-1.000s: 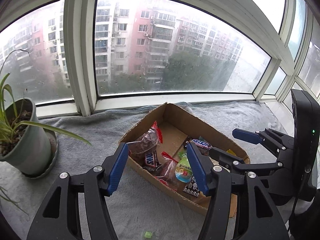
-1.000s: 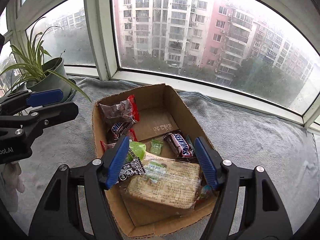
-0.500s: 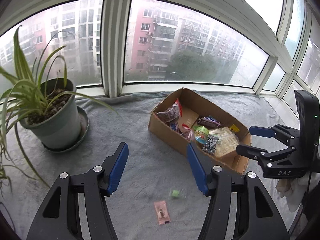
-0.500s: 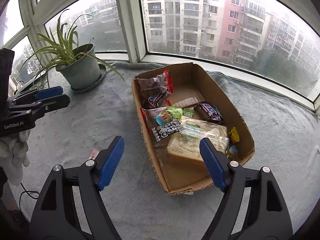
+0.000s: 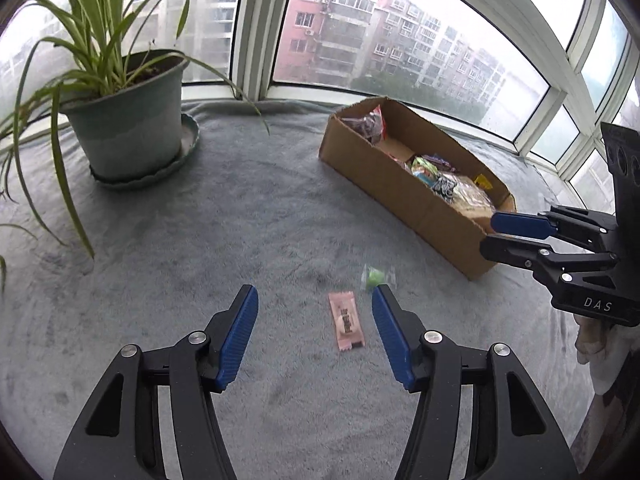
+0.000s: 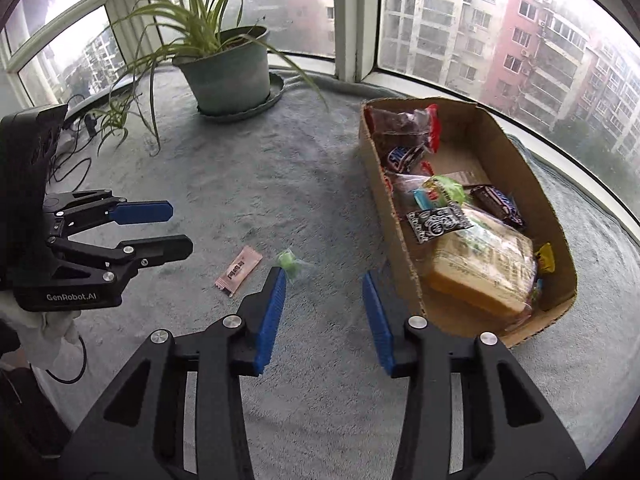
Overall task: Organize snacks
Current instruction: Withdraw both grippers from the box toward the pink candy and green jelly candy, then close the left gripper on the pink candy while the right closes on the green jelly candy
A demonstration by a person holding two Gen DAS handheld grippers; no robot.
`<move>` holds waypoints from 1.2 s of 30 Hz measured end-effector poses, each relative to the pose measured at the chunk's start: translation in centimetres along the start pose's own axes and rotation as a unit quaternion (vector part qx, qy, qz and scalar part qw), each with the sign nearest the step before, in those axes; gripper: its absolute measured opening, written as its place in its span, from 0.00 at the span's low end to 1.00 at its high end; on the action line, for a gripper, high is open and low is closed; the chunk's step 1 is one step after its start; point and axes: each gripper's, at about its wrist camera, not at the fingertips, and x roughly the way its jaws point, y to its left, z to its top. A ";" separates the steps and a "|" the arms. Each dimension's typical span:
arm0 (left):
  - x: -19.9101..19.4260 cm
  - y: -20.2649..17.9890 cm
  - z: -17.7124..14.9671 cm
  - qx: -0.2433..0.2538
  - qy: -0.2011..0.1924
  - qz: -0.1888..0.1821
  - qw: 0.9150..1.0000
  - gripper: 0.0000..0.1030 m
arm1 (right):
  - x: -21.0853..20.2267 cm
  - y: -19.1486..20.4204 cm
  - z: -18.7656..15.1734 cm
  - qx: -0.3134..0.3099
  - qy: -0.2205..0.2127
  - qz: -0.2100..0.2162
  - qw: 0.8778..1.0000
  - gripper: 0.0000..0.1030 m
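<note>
Green sweet (image 6: 289, 263) behind claw fingertip (image 6: 276, 280)

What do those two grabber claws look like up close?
Both are black plastic claws with two long fingers, each tipped by a ridged blue pad and joined with silver round bolts. The left gripper shows "GenRobot.AI" in white letters on its side in the right wrist view. The right gripper shows "DAS" in the left wrist view. A white glove shows beneath each, and a thin black cable hangs under the left one.

a grey plush cloth (image 5: 208, 216) covers the bay-window ledge. white-framed windows (image 5: 256, 20) curve around it, showing pink and white apartment blocks (image 6: 520, 32) in hazy daylight. a potted spider plant (image 5: 124, 116) stands on the cloth.
</note>
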 end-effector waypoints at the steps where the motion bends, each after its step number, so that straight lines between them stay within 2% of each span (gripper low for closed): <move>1: 0.3 -0.3 -0.4 0.000 0.006 -0.002 1.000 0.50 | 0.6 0.2 0.0 -0.006 0.007 0.002 1.000 0.41; 2: 0.7 -0.5 -0.7 0.002 0.012 -0.002 1.000 0.46 | 1.1 0.5 0.0 -0.010 0.013 0.005 1.000 0.40; 5: 1.8 -1.0 -1.6 0.000 0.026 -0.007 1.000 0.42 | 2.4 0.8 0.0 -0.020 0.028 0.012 0.999 0.34; 8: 2.5 -1.3 -2.1 -0.005 0.033 -0.010 0.999 0.38 | 3.5 0.9 0.2 -0.026 0.041 0.020 0.999 0.33; 16: 4.3 -1.7 -2.4 -0.014 0.045 -0.009 0.999 0.38 | 6.4 1.7 0.8 -0.051 0.071 0.032 0.996 0.32; 20: 5.1 -1.9 -2.3 -0.014 0.049 -0.010 0.999 0.34 | 7.4 2.0 1.0 -0.063 0.083 0.035 0.994 0.29; 25: 5.6 -2.5 -2.2 -0.003 0.047 -0.002 0.999 0.34 | 8.2 2.3 1.4 -0.078 0.090 0.032 0.992 0.27; 36: 5.9 -2.5 -2.3 0.029 0.045 0.023 0.998 0.17 | 9.7 2.9 1.8 -0.103 0.108 0.028 0.988 0.26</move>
